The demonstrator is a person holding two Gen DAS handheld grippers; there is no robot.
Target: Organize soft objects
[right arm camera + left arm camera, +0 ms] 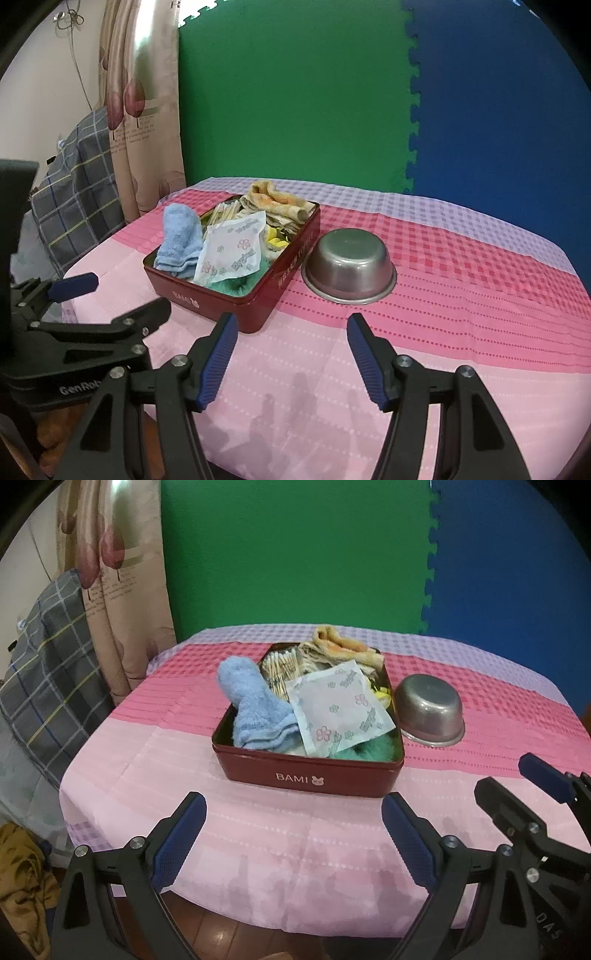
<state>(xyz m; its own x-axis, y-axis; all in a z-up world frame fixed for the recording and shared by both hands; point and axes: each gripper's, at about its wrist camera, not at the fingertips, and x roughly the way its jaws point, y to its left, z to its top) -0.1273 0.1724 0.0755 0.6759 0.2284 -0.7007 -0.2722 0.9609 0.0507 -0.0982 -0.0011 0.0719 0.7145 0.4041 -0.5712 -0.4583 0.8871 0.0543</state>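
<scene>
A dark red tin box marked BAMI stands in the middle of the table. It holds a rolled light blue towel, a white flowered packet, a pack of cotton swabs, a folded beige and orange cloth, something fluffy and green and a yellow item. My left gripper is open and empty in front of the box. My right gripper is open and empty, to the right of the left one.
An upturned steel bowl sits just right of the box. A pink and lilac checked cloth covers the table. A plaid cushion and a curtain are at the left; green and blue foam mats stand behind.
</scene>
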